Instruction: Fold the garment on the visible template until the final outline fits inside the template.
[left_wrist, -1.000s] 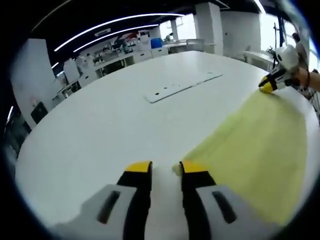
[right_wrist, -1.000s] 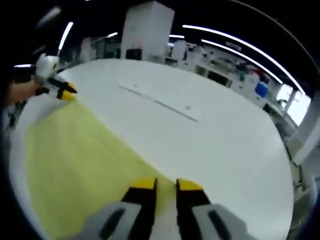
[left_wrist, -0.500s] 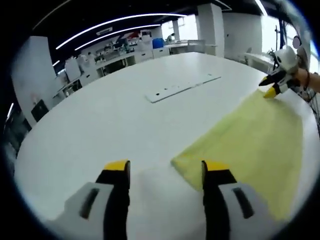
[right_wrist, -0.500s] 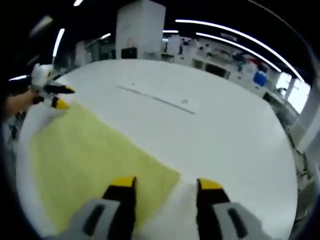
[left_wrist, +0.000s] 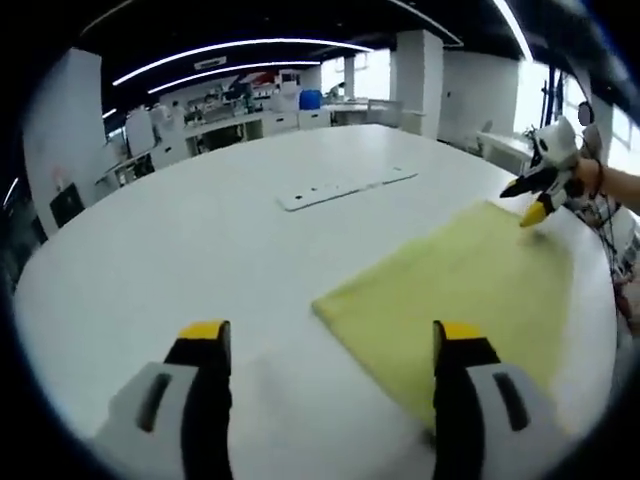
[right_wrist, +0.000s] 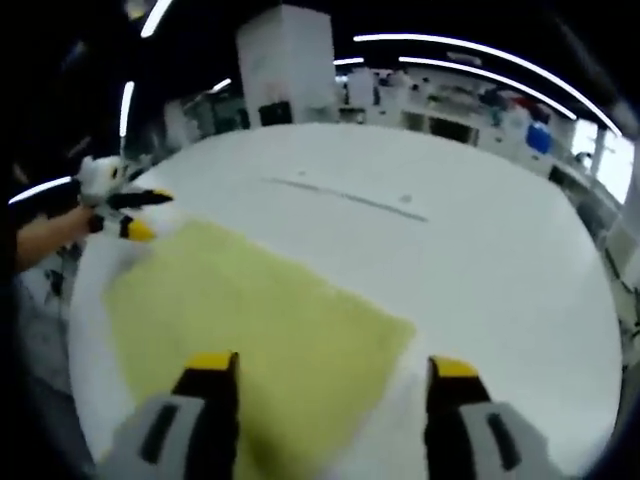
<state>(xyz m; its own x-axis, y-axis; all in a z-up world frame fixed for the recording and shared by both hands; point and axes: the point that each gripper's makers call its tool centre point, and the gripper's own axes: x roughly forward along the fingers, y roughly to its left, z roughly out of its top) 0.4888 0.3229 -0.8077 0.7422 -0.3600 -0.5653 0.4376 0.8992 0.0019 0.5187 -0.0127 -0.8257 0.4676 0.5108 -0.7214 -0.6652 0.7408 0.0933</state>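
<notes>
Yellow garment (left_wrist: 465, 290) flat on table (left_wrist: 180, 240) (both grippers spread, empty).

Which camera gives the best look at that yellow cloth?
The right gripper view: the cloth lies near whole across its middle. In the left gripper view the cloth sits off to one side, its near part behind a jaw.

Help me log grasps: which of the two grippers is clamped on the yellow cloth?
Neither. The left gripper and the right gripper both stand open, clear of the yellow cloth, which lies flat on the white table.
</notes>
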